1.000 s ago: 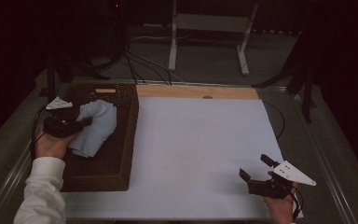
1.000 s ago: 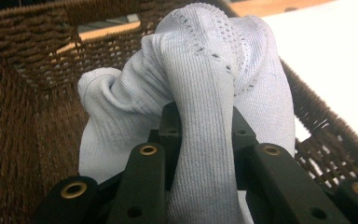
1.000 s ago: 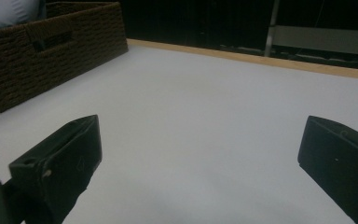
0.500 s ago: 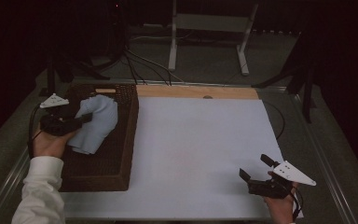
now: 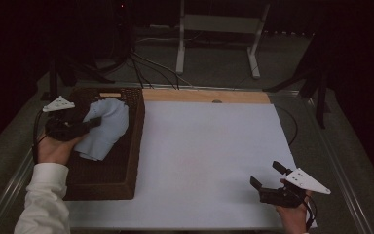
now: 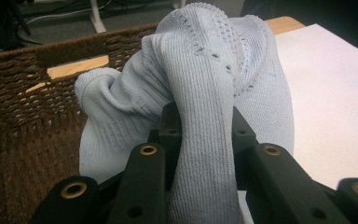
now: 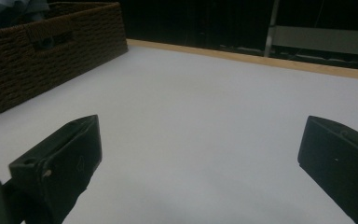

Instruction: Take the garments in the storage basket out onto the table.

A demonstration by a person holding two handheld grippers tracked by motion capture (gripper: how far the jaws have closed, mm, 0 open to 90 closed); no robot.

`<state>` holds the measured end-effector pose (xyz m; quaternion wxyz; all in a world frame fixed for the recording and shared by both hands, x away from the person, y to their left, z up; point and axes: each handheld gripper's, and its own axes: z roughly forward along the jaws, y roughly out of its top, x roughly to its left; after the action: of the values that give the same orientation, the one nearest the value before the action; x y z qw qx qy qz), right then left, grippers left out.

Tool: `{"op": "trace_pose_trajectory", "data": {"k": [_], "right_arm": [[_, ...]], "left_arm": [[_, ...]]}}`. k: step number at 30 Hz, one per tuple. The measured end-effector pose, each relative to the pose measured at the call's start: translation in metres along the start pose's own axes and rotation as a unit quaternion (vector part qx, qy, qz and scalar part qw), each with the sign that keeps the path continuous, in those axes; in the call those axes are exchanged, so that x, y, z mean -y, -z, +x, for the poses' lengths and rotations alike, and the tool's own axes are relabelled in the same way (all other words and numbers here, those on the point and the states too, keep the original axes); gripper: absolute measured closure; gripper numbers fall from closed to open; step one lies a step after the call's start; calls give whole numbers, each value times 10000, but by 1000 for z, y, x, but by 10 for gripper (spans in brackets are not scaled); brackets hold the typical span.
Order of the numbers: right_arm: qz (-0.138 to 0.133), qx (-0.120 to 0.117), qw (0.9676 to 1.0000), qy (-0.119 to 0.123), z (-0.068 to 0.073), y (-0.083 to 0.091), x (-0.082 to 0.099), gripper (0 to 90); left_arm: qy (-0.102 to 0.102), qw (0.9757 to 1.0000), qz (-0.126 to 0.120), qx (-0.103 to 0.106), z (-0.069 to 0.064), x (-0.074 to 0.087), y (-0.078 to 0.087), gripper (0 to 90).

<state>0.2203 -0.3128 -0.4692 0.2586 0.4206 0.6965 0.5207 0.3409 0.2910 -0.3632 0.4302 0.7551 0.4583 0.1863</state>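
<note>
A pale blue knitted garment point(image 5: 104, 127) hangs bunched over the brown wicker basket point(image 5: 131, 146) at the table's left. My left gripper point(image 5: 93, 123) is shut on a fold of it; in the left gripper view the ribbed cloth point(image 6: 205, 116) is pinched between the two black jaws and drapes down over them. My right gripper point(image 5: 269, 176) rests near the front right corner of the white table cover point(image 5: 209, 156), jaws wide apart with nothing between them point(image 7: 198, 154).
A strip of bare wood point(image 5: 204, 95) runs along the table's far edge. Behind it stand a white metal frame point(image 5: 219, 29) and dark cables on the floor. The basket's woven wall point(image 7: 51, 46) lies off to the left of my right gripper.
My left gripper has lifted the garment slightly and drawn it toward the basket's far left. The right gripper has not moved.
</note>
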Motion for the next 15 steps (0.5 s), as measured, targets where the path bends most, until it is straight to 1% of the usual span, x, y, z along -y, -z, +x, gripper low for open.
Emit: {"op": "trace_pose_trajectory", "data": {"k": [3, 15], "right_arm": [[-2, -4, 10000, 1, 0, 0, 0, 0], [-7, -9, 10000, -7, 0, 0, 0, 0]], "left_arm": [[-17, 10000, -21, 73, -2, -2, 0, 749], [-127, 9996, -123, 212, -13, -12, 1, 749]]}}
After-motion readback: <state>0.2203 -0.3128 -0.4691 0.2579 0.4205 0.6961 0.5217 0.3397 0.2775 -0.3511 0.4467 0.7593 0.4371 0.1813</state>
